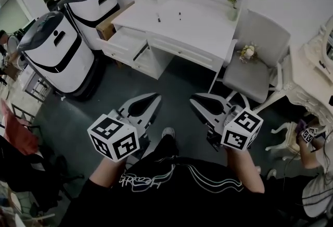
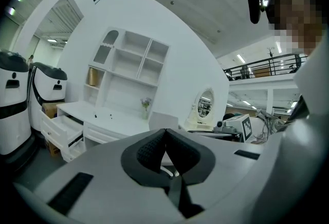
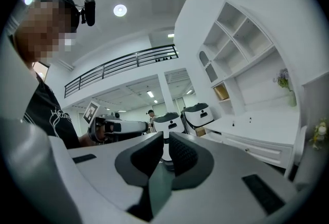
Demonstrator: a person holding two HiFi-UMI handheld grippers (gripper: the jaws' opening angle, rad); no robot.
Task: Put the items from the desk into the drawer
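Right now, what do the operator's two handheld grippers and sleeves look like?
Both match: the left gripper and right gripper have pale grey, tapered plastic shells with black dimpled pads. Each carries a white cube printed with black square markers. No cables visible. The person wears a black short-sleeved T-shirt with white lettering and lines.

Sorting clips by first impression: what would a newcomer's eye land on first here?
Two marker-cubed grippers fill the foreground, the left gripper and the right gripper, both shut and empty. Ahead stands a white desk with two small dark items on top and a drawer pulled open at its left end. Two big white-and-black machines stand at far left.
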